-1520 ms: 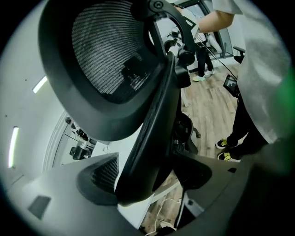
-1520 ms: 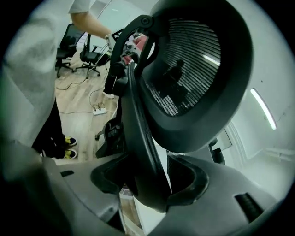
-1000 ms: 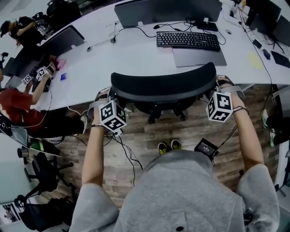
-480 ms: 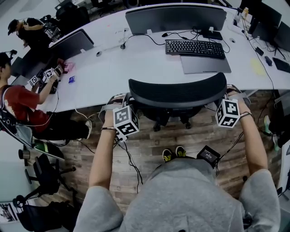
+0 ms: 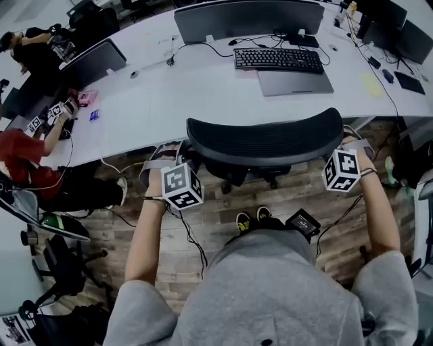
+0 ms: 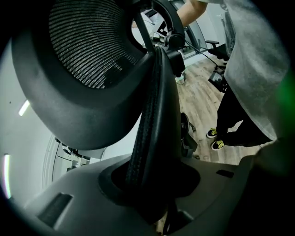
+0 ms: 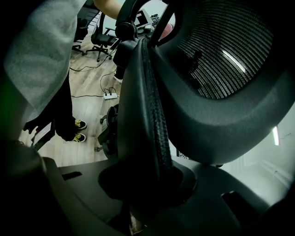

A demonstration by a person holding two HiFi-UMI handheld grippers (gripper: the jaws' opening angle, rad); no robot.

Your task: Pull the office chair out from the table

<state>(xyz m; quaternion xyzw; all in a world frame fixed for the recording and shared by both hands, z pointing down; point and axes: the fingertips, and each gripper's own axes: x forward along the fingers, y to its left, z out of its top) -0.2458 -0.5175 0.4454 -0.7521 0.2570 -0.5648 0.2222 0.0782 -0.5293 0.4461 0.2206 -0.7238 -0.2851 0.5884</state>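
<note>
The black mesh office chair [image 5: 265, 140] stands at the white desk [image 5: 203, 101], its curved backrest just in front of me. My left gripper [image 5: 174, 157] sits at the backrest's left end and my right gripper [image 5: 348, 138] at its right end. In the left gripper view the backrest's dark rim [image 6: 154, 115] runs straight between the jaws of the left gripper [image 6: 152, 182], which have just been closing and now clamp it. The right gripper [image 7: 147, 184] likewise has closed on the rim [image 7: 147, 115]. Its seat and base are mostly hidden under the backrest.
On the desk lie a keyboard [image 5: 278, 59], a grey pad [image 5: 295, 82] and a monitor [image 5: 247, 19]. A seated person [image 5: 27, 159] works at the left. Another chair [image 5: 61, 260] stands lower left. Cables and a black box [image 5: 302, 223] lie by my shoes [image 5: 252, 217].
The backrest and both grippers have shifted a little toward me, away from the desk edge. Both hands stay at the ends of the backrest.
</note>
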